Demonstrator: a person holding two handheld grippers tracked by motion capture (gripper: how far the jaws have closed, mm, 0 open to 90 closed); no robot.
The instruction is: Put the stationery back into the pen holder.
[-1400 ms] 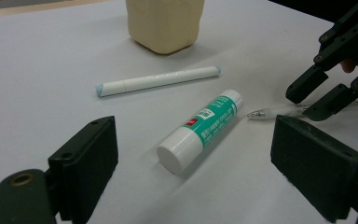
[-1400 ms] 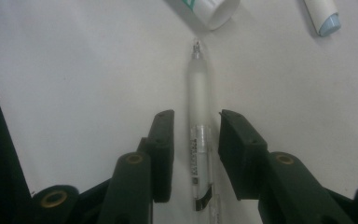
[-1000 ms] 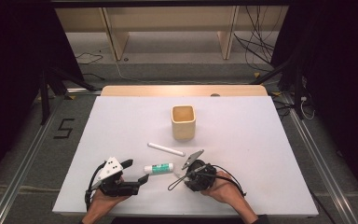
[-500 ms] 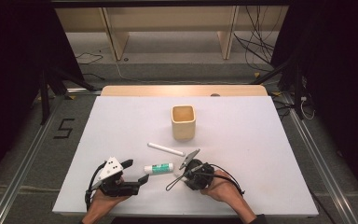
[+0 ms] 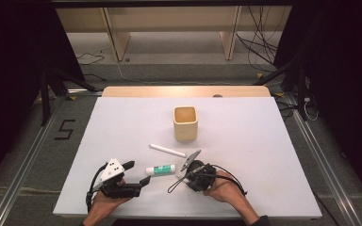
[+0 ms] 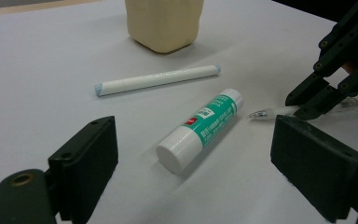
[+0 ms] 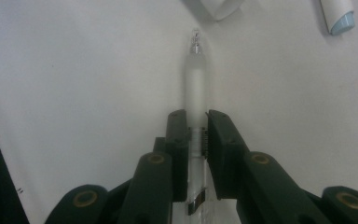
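In the high view, the left tongs (image 5: 139,181) rest low on the white bench (image 5: 264,141), jaws spread, near a glue stick (image 5: 160,170). The right tongs (image 5: 183,175) sit just right of that stick. A white marker (image 5: 168,150) lies between the stick and a cream cup (image 5: 185,123).

In the left gripper view, the left tongs (image 6: 193,154) stand wide with the glue stick (image 6: 200,129) lying ahead between the jaws, untouched. A clear pen (image 6: 272,112) lies on the bench by the right tongs (image 6: 319,100).

In the right gripper view, the right tongs (image 7: 196,122) have just been closing and now clamp the clear pen (image 7: 196,84) by its barrel, tip pointing away, against the bench.
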